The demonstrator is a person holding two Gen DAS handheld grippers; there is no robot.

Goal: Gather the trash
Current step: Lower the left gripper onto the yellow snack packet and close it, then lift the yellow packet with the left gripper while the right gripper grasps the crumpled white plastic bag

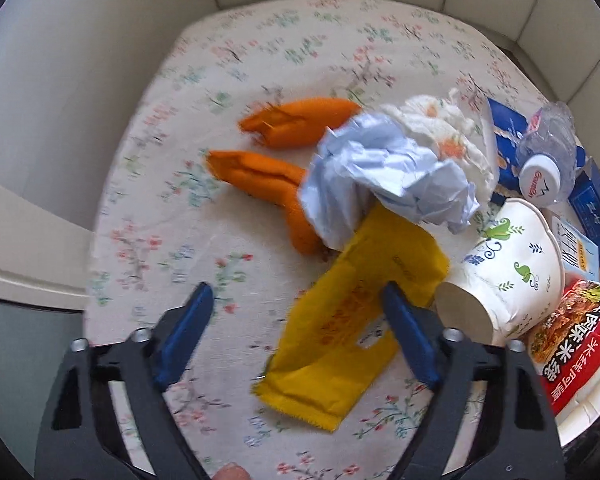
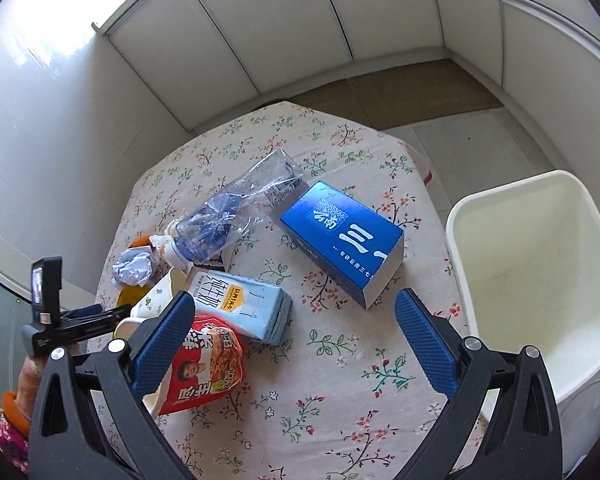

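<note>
Left wrist view puts the flat, slick yellow wrapper point(image 1: 340, 312) on the cloth-covered counter point(image 1: 160, 208) between your left gripper point(image 1: 296, 308)'s spread, empty fingers; a shallow pinch could slide off it or bunch the cloth. Your right gripper point(image 2: 292, 320), also released, hovers between the glossy red noodle cup point(image 2: 204, 372) and rigid blue box point(image 2: 348, 240), the smooth white bin point(image 2: 540, 272) alongside.

Crumpled paper point(image 1: 384, 176) — glossy wrapper point(image 1: 352, 308), clear plastic bottle point(image 2: 236, 216).

Left gripper point(image 1: 296, 308) wide open over floral tablecloth point(image 1: 148, 216), nothing btwn fingers. Right fingertip overlaps yellow wrapper point(image 1: 340, 300). Crumpled blue paper point(image 1: 384, 176) sits on wrapper's far end and orange peels point(image 1: 268, 176). Paper cup point(image 1: 504, 276) on its side, just right of wrapper.
</note>
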